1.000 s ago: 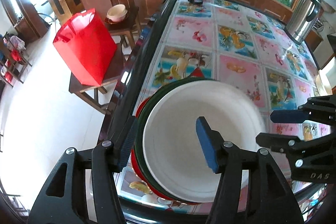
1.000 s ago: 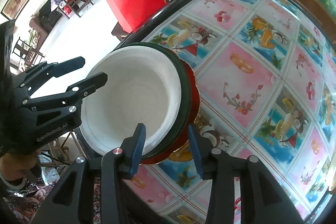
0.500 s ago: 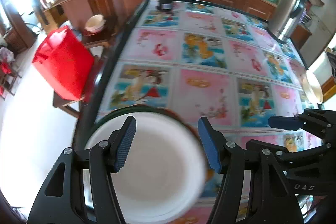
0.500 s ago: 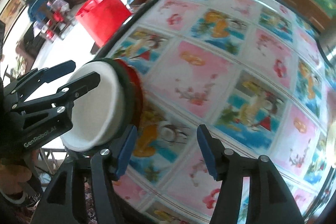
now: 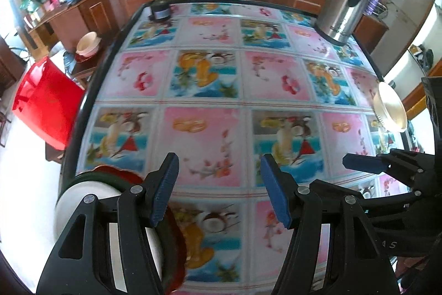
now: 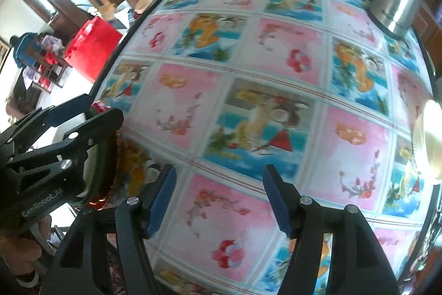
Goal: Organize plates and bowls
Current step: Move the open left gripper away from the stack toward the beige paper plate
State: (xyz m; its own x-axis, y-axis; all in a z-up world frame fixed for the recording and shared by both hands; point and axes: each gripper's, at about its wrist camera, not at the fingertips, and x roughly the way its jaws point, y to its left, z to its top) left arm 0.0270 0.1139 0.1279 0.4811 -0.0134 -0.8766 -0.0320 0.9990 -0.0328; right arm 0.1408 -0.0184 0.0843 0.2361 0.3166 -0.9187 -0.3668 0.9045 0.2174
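Glossy fruit-print tabletop [image 5: 210, 129], round white bowl [image 5: 83, 192] atop stacked plates [image 5: 171, 239]

Left gripper [image 5: 219, 188] and right gripper [image 6: 219, 198] both angle steeply downward, right jaws just widened, both empty.

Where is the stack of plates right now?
The stack of plates sits at the table's near left corner, low left in the left wrist view, partly behind the left gripper.

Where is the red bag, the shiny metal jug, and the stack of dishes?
red bag [image 5: 45, 104], left wrist view, on its front face.
metal jug [image 5: 344, 4], left wrist view, on its steel body.
stack of dishes [image 5: 83, 191], left wrist view, on the white top dish.
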